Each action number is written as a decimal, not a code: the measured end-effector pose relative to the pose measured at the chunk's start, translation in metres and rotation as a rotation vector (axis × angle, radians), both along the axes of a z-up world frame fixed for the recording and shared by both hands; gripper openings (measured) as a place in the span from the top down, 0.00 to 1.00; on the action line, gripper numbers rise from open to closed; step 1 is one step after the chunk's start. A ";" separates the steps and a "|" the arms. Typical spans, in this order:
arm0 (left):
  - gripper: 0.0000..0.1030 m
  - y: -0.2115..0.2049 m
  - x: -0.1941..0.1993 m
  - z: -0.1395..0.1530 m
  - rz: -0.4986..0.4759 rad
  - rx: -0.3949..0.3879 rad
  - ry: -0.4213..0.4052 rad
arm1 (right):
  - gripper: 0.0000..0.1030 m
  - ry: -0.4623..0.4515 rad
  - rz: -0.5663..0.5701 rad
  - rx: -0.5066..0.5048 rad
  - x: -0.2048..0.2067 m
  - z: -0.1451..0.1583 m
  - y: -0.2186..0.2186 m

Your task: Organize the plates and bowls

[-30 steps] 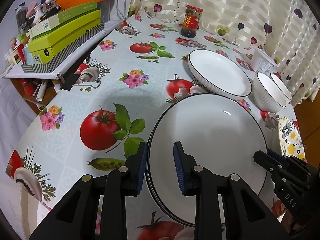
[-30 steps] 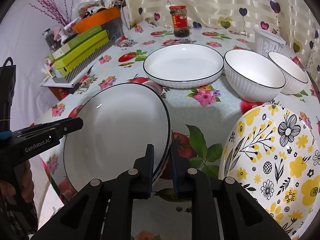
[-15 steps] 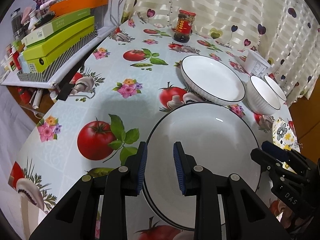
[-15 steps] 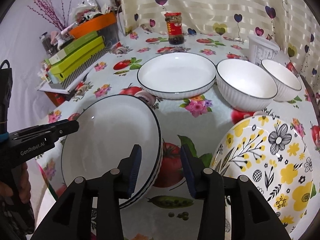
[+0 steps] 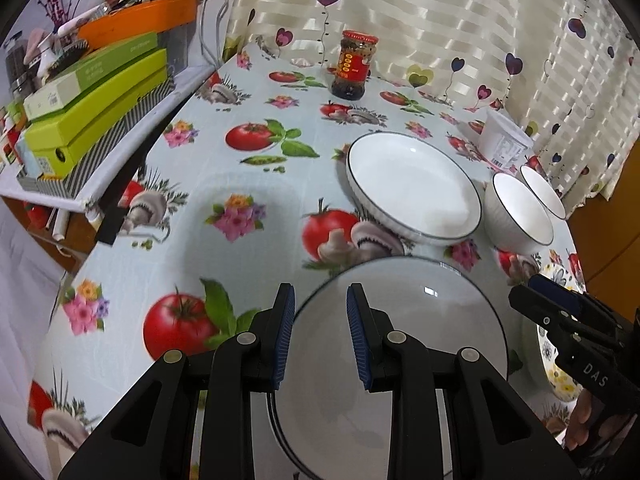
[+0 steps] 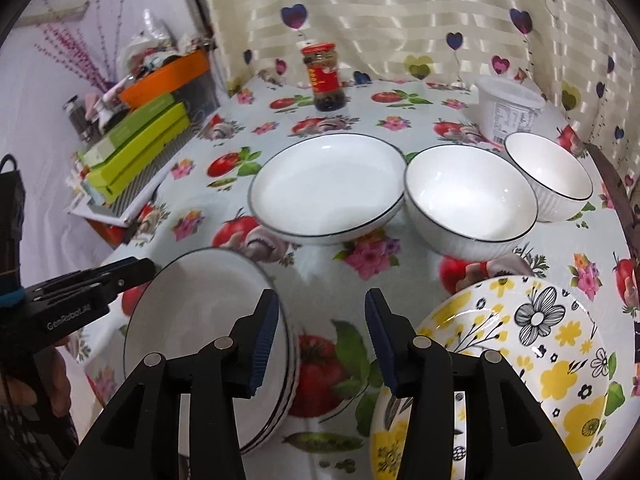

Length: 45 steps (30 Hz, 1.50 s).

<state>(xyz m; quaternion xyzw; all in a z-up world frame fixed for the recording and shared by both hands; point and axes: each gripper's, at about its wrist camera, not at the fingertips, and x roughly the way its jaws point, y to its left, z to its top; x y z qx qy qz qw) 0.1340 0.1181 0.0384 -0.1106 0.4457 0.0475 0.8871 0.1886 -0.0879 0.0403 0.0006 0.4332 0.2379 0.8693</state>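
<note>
A stack of white black-rimmed plates (image 5: 420, 320) (image 6: 200, 312) lies on the near table. My left gripper (image 5: 320, 334) is open, above the stack's left rim, holding nothing. My right gripper (image 6: 320, 344) is open and empty, just right of the stack. A wide white dish (image 5: 412, 188) (image 6: 328, 188) sits beyond. Two white ribbed bowls stand to its right, the larger one (image 5: 518, 214) (image 6: 468, 200) beside the dish and the smaller one (image 5: 542, 190) (image 6: 548, 172) farther right. A yellow floral plate (image 6: 520, 360) (image 5: 558, 364) lies at near right.
A sauce jar (image 5: 354, 66) (image 6: 324, 78) and a white tub (image 5: 504, 140) (image 6: 508, 110) stand at the back by the curtain. Green boxes (image 5: 92, 108) (image 6: 136, 148) and an orange bin (image 5: 140, 24) fill a side shelf left of the table.
My right gripper opened, let go of the plate stack's rim and pulled back to the right. My left gripper drew back and up. The stack now rests on the table.
</note>
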 end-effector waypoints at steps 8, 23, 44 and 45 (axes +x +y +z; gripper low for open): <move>0.73 0.006 0.027 0.006 -0.024 -0.007 -0.010 | 0.56 0.061 -0.021 0.053 0.029 -0.001 0.002; 0.73 0.009 0.085 -0.007 -0.090 -0.002 0.033 | 0.56 0.174 -0.050 0.060 0.090 -0.022 0.018; 0.73 0.003 0.146 -0.030 -0.135 -0.019 0.087 | 0.55 0.246 -0.115 0.100 0.103 -0.042 0.013; 0.73 0.002 0.148 -0.030 -0.138 -0.014 0.090 | 0.55 0.247 -0.119 0.105 0.104 -0.043 0.012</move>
